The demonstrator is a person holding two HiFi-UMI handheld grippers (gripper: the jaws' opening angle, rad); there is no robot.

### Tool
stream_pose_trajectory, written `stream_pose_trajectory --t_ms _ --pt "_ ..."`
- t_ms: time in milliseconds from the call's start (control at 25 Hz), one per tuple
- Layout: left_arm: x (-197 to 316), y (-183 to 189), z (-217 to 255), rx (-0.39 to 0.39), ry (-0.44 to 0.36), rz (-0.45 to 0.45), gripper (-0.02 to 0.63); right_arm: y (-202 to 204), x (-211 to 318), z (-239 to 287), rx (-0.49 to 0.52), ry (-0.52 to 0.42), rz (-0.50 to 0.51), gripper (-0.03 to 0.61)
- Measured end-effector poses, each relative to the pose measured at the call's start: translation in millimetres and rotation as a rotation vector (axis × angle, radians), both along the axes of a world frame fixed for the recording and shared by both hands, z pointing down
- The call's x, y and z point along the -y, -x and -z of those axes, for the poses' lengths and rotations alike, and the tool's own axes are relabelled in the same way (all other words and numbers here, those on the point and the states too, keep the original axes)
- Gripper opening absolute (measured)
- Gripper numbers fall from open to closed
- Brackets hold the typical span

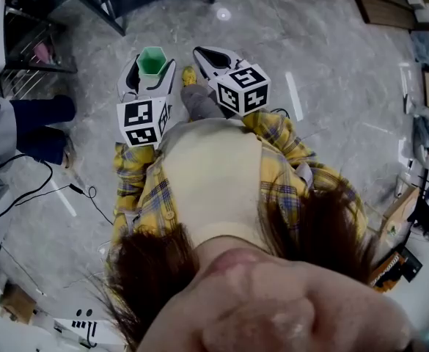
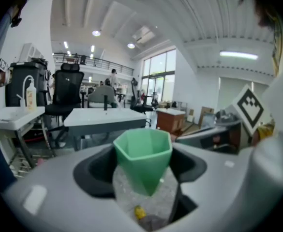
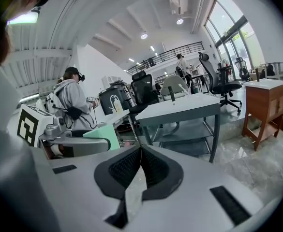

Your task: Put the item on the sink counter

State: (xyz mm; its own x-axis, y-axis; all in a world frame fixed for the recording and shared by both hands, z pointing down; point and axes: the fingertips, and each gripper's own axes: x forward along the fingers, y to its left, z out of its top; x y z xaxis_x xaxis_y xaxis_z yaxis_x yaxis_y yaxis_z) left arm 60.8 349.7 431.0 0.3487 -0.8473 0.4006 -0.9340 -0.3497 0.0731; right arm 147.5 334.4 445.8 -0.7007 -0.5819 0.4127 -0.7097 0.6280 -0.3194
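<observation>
Step in hand (judged): carrying the cup to the sink counter; it is not set down yet.

To do it well:
- Keep the left gripper (image 1: 149, 79) level so the cup (image 1: 152, 59) rides upright.
- Hold an even squeeze. The cup narrows toward its base and could slip down through the jaws if the grip eases.
- Release only once the base sits flat on the surface.

Cup vs jaws, left gripper view: the green faceted cup (image 2: 143, 156) stands upright between the two jaws, mouth up. The jaws are clamped on its walls from 9 and 3 o'clock. The rim rises above the dark pads. What shows of the inside looks empty.

Right gripper (image 3: 140, 151): jaws together, ribbed pads touching, nothing between them. In the head view it sits just beside the left one, at its 3 o'clock.

Below both: a yellow shoe (image 1: 188, 75) shows between the grippers, on a grey stone floor (image 1: 309, 64).

Farther out, left gripper view:
- A grey table (image 2: 105, 116) lies at 12 o'clock beyond the cup.
- At 9 o'clock there is a white surface (image 2: 13, 116) carrying a bottle (image 2: 31, 94) beside a curved spout. This may be the sink counter, but I cannot tell.
- That surface is well apart from the cup, so the carry looks far from done.
</observation>
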Motion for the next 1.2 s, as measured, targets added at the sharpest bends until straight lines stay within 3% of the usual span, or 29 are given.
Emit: stream_pose_trajectory --t_ms 400,720,1200 --pt "95 39 10 0.023 0.002 0.087 0.330 44 112 9 0.033 -0.006 0.080 0.014" --pt "180 59 13 0.036 0.010 0.096 0.330 59 193 14 0.033 -0.008 0.081 0.014" --pt "249 63 17 0.070 0.002 0.077 0.330 76 258 11 0.052 -0.002 0.101 0.014"
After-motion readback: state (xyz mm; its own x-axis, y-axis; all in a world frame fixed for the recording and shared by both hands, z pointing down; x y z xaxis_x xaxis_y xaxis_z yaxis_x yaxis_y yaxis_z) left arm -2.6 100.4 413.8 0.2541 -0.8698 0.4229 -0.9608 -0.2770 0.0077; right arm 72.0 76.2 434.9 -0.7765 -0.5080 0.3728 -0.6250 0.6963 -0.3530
